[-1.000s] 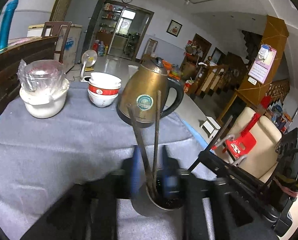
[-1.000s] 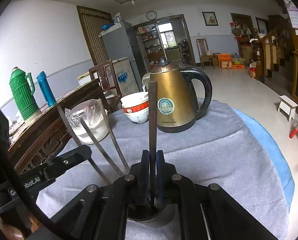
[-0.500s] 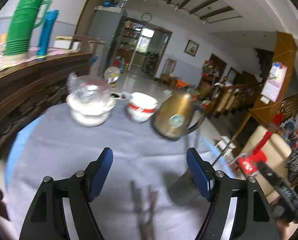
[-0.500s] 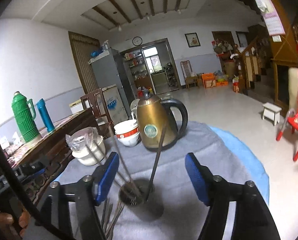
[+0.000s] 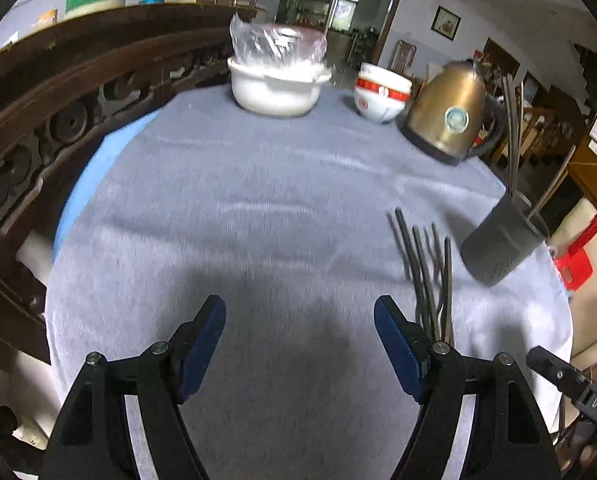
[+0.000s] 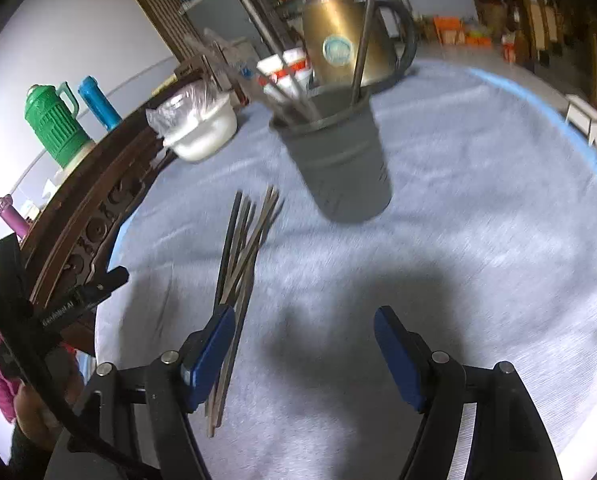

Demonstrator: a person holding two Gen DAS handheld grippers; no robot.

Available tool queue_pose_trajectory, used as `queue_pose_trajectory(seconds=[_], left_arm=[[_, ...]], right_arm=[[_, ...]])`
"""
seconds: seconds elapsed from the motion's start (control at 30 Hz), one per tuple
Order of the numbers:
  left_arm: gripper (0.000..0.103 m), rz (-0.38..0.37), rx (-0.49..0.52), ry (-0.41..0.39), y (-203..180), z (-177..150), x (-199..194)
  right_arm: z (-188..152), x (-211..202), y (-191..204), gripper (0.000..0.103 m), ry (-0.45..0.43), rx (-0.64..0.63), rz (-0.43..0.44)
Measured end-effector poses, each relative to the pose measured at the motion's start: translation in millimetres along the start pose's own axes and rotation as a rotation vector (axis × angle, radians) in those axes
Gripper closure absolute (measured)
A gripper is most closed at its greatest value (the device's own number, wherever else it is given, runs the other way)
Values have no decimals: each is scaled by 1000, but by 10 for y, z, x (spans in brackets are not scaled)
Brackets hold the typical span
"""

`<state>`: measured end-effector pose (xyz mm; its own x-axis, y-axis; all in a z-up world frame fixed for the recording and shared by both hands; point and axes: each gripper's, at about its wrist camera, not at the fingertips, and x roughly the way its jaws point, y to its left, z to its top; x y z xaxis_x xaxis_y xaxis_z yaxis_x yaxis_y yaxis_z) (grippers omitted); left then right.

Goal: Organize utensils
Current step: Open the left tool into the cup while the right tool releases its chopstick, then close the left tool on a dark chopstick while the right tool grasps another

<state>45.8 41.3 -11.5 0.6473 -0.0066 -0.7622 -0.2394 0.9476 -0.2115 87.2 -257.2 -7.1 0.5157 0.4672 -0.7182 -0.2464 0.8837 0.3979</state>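
Observation:
A dark grey metal holder (image 5: 500,242) stands on the grey tablecloth at the right with a few chopsticks upright in it; it also shows in the right wrist view (image 6: 340,160). Several loose dark chopsticks (image 5: 428,276) lie on the cloth beside it, seen too in the right wrist view (image 6: 238,272). My left gripper (image 5: 300,340) is open and empty, just left of the loose chopsticks. My right gripper (image 6: 304,352) is open and empty, with the loose chopsticks by its left finger (image 6: 208,354).
A gold kettle (image 5: 446,116), stacked red-and-white bowls (image 5: 380,92) and a white pot with plastic wrap (image 5: 276,80) stand at the far side. A carved wooden sideboard (image 5: 58,92) runs along the left, carrying a green thermos (image 6: 54,124).
Both grippers have let go, opened and pulled back from the holder. One chopstick went from my right gripper into the holder. The loose chopsticks now lie between the two grippers.

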Motion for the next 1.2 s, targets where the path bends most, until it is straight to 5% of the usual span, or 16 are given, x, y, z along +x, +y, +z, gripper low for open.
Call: queue_pose_trajectory(seconds=[0.23,0.47,0.83,0.93,1.2], left_arm=[[26,-59,42,56,-184,-56,46],[26,-139,221,171,-704,-89,141],[72,-143,317,340,-973,-290,406],[96,-188,309,353,-988,-287,392],[98,-227,208,330,-702,-239,312]], right_arm=[[76,191,161,38,53,-5,41],[88,188,120,38,45,17,34],[61,154,-60,38,43,50,62],[55,179,-72,38,46,59,70],[45,147,-60,38,41,54,72]])
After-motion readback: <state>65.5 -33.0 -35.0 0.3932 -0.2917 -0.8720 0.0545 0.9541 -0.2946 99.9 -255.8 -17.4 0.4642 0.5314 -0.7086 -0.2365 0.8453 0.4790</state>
